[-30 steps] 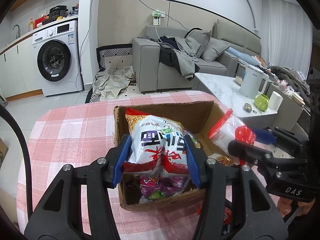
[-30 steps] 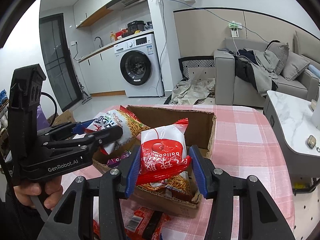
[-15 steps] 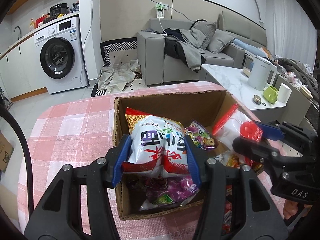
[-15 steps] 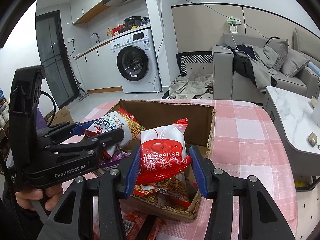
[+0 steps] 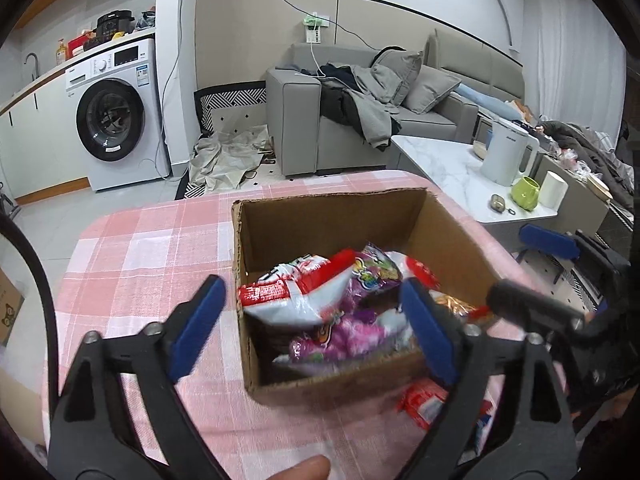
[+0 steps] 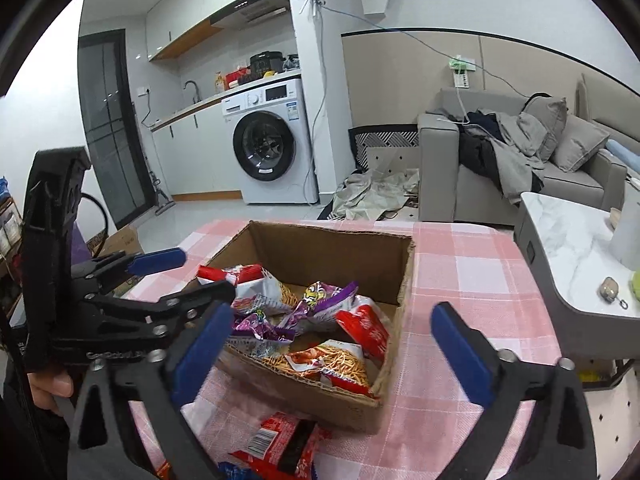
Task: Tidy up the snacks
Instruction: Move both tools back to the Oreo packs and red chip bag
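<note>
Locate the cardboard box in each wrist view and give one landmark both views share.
Left wrist: cardboard box at centre, between the open blue fingers, snack packets inside.
Right wrist: cardboard box at centre, slightly low, far wall toward the kitchen.
Shared landmark: washing machine, behind the table, left of the sofa.

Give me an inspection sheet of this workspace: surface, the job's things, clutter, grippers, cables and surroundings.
Surface: table with pink checked cloth.
Job's things: cardboard box open, holding snack packets; a red packet lies outside, in front of it.
Clutter: nothing seen on the cloth beyond the snacks.
Grippers: left gripper and right gripper both have jaws opening, nothing between them, above the box's near edge.
Cables: a cable hangs down beside the washing machine.
Surroundings: sofa piled with clothes; marble side table with kettle.
</note>
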A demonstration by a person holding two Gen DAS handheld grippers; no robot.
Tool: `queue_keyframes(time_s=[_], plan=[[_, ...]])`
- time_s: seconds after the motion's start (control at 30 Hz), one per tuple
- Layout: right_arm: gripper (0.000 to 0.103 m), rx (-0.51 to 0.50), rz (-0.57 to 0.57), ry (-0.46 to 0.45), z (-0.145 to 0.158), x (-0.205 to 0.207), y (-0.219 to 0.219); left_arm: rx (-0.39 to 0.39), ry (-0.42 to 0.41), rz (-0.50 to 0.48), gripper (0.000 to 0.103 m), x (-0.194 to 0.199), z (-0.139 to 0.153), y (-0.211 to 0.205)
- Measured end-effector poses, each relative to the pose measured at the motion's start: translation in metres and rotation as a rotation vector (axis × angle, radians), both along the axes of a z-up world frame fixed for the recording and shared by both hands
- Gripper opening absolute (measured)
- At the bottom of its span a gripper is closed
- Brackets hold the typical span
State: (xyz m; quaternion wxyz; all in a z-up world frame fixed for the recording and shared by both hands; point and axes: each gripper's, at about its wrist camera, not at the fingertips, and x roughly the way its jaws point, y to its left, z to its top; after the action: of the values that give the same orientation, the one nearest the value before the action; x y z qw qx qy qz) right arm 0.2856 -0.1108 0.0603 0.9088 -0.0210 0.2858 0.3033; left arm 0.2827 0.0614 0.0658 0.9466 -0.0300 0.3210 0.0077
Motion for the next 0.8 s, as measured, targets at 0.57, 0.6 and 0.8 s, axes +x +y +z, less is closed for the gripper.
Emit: queue_keyframes(time_s=[0.57,0.6,0.8], plan=[[0.103,-0.07,-0.042,0.077,-0.018,-0.066,-0.053,-0.005,-0.003,0.046,0.102,-0.132,0.002,0.013],[0.103,-0.077,-0.041,0.084,-0.022,-0.069,-0.055,-0.002,0.003,0.048,0.102,-0.136,0.0,0.016],[0.103,-0.113,-0.03,0.12,-0.041,-0.083,-0.056,-0.025,0.055,0.057,0.102,-0.158,-0.02,0.018]])
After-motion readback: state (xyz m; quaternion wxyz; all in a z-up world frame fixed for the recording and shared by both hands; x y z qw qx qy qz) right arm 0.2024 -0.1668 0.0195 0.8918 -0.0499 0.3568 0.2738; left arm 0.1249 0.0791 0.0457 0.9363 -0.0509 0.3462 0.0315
